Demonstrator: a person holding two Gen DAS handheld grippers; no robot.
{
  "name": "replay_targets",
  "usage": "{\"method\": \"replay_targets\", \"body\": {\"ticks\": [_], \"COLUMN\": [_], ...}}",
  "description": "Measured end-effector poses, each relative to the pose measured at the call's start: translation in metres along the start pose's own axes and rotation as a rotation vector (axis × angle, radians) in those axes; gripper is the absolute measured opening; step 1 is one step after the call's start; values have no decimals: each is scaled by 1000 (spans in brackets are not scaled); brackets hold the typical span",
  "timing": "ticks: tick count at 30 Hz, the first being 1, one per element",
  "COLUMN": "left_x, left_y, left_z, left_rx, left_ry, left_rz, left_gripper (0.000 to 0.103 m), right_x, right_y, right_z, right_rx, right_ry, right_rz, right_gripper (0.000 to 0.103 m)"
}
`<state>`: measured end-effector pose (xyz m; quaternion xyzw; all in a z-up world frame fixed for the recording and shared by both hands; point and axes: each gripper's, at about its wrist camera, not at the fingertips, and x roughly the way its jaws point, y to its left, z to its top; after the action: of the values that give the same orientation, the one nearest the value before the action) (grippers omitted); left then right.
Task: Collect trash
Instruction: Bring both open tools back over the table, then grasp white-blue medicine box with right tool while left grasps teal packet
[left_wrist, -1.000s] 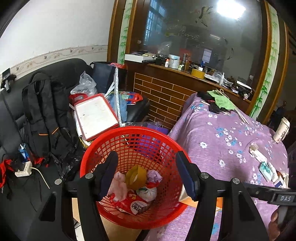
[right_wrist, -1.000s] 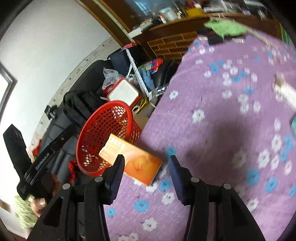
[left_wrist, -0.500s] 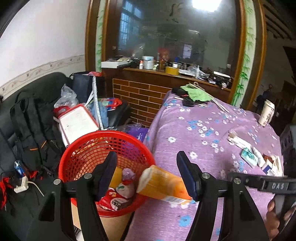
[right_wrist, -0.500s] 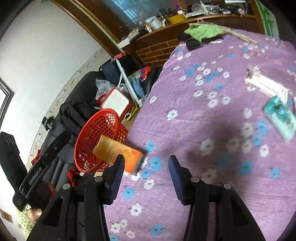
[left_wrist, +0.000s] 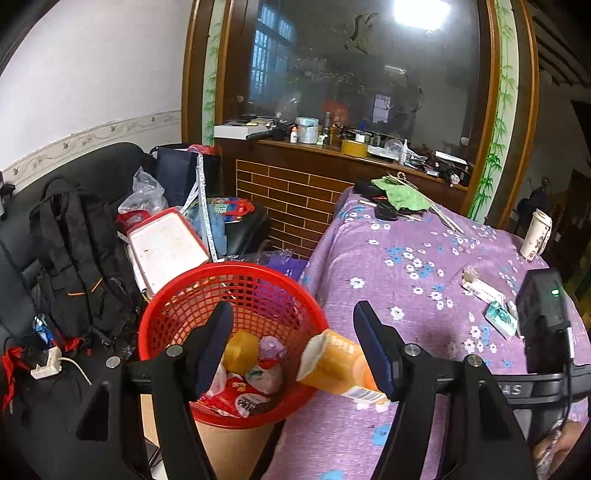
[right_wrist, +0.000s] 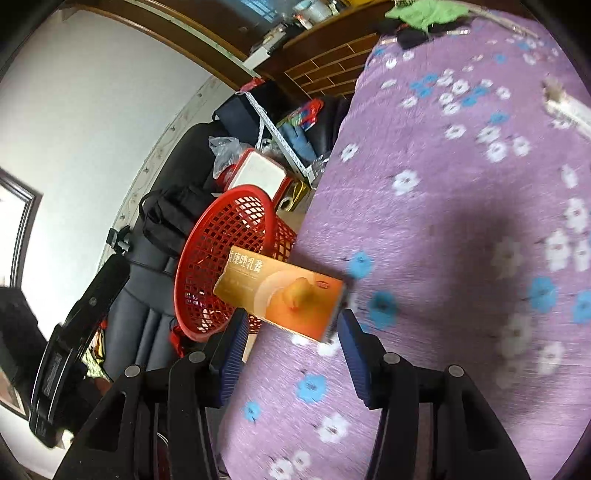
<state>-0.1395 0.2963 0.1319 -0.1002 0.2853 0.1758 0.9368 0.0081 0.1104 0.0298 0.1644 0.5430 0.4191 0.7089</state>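
Note:
A red mesh basket (left_wrist: 236, 295) holding several wrappers stands on the floor beside the purple flowered table (left_wrist: 424, 266). An orange carton (left_wrist: 332, 365) lies on the table's edge with one end sticking out over the basket. My left gripper (left_wrist: 295, 343) hangs open above basket and carton, touching neither. In the right wrist view the carton (right_wrist: 280, 295) lies right at the tips of my open right gripper (right_wrist: 291, 347), with the basket (right_wrist: 221, 258) behind it. The pads do not visibly press on the carton.
Further along the table lie a white carton (left_wrist: 480, 288), a teal packet (left_wrist: 500, 321), a paper cup (left_wrist: 537, 234) and a green cloth (left_wrist: 399, 195). A black backpack (left_wrist: 74, 251) and a red-rimmed white tray (left_wrist: 166, 247) crowd the black sofa behind the basket.
My left gripper has drifted right and up, so the basket sits further left and the orange carton shows between its fingers. My right gripper drew back from the carton, then came close again.

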Motion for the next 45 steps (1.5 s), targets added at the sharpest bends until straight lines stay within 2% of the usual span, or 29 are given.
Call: {"method": "replay_targets", "body": {"ticks": [6,10,12,14,17,21,24,29,31,32,35,38,40,42,44,45], "left_x": [-1,-4,-5,-5,-6,-2,4,13,13,13,11,14,18,27,36,43], "left_y": [25,36,36,32,20,-2,-31,-96,-127,-140,-183,-221,-242,-264,-280,-289], "left_z": [1,3,5,6,6,6,2,-4,-8,-10,-17,-24,-27,-28,-27,-26], "left_rx": [-45,-69,-72,-61,-31,5,50,147,193,213,287,358,386,403,406,405], "left_ry": [-8,-17,-21,-20,-31,-11,23,71,87,95,120,141,166,201,223,239], "left_rz": [16,30,31,24,26,-14,-66,-167,-225,-247,-304,-333,-349,-362,-363,-358], "left_gripper": [66,66,66,66,66,67,67,67,67,67,67,67,68,71,74,76], "right_x": [23,24,21,8,-9,-42,-85,-160,-188,-203,-234,-251,-251,-244,-236,-232], "right_y": [5,24,42,54,41,3,-26,-81,-97,-107,-142,-183,-203,-211,-209,-207], "right_z": [2,8,9,10,13,12,10,8,6,3,-3,-5,-7,-9,-13,-17], "right_rx": [43,53,4,-53,-38,30,1,45,34,16,-9,15,9,8,-22,-46], "right_ry": [31,22,8,-53,-80,-131,-192,-297,-334,-354,-338,-305,-262,-232,-212,-206], "right_rz": [9,117,181,138,122,61,-110,-249,-325,-396,-554,-610,-603,-551,-546,-560], "right_gripper": [56,56,56,56,58,60,59,59,59,59,61,61,61,61,60,53]}}
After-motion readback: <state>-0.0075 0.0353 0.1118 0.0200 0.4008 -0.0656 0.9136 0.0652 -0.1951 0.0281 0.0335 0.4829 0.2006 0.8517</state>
